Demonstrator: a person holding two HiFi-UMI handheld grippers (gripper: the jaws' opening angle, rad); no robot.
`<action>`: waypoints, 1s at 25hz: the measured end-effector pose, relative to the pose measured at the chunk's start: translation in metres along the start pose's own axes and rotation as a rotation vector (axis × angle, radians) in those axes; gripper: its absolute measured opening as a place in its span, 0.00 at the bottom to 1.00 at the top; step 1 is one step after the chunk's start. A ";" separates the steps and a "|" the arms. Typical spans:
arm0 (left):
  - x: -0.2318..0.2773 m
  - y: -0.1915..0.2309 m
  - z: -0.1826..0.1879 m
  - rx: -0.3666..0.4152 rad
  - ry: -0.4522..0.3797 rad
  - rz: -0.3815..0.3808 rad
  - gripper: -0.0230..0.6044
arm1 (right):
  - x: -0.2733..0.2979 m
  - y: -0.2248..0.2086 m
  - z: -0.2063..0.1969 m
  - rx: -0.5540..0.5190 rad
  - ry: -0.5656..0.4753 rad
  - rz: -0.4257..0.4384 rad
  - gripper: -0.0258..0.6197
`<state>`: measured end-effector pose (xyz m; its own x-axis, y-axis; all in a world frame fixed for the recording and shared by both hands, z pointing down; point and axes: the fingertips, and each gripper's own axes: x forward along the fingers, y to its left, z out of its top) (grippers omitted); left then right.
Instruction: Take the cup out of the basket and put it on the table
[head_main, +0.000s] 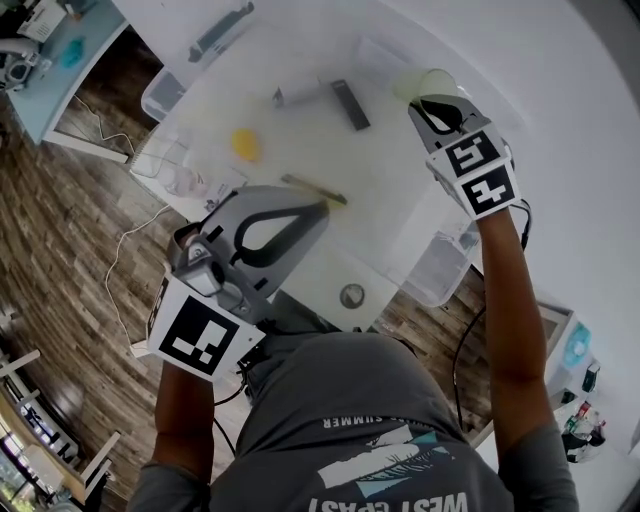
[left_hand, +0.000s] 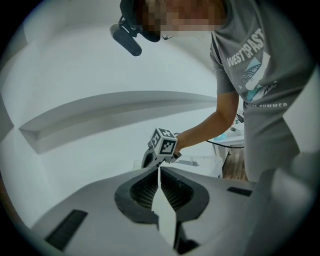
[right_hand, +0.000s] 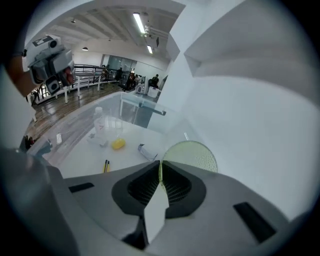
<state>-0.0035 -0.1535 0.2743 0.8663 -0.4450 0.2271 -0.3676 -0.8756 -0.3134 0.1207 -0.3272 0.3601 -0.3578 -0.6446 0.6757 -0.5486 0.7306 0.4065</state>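
Note:
A pale green see-through cup is at the far right of the white table, and my right gripper is shut on its rim. In the right gripper view the cup shows as a round disc just beyond the closed jaws of the right gripper. Whether the cup rests on the table or hangs above it cannot be told. My left gripper is over the near middle of the table, shut with nothing in it. From the left gripper, the view looks across at the right gripper's marker cube.
On the table lie a yellow lump, a dark bar, a grey piece, a yellow-and-black pen and a clear container. A clear bin sits past the left edge, another below the right edge.

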 end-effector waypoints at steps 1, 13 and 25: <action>-0.002 -0.002 0.002 0.003 -0.001 0.003 0.05 | -0.009 0.004 0.007 -0.009 -0.020 -0.004 0.09; -0.022 -0.027 0.016 0.043 0.009 0.068 0.05 | -0.108 0.067 0.065 -0.101 -0.218 -0.007 0.09; -0.045 -0.053 0.009 0.041 0.045 0.124 0.05 | -0.160 0.136 0.088 -0.211 -0.313 0.050 0.09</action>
<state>-0.0203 -0.0854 0.2719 0.7987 -0.5581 0.2251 -0.4560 -0.8054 -0.3787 0.0369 -0.1450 0.2534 -0.6114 -0.6209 0.4905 -0.3689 0.7721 0.5175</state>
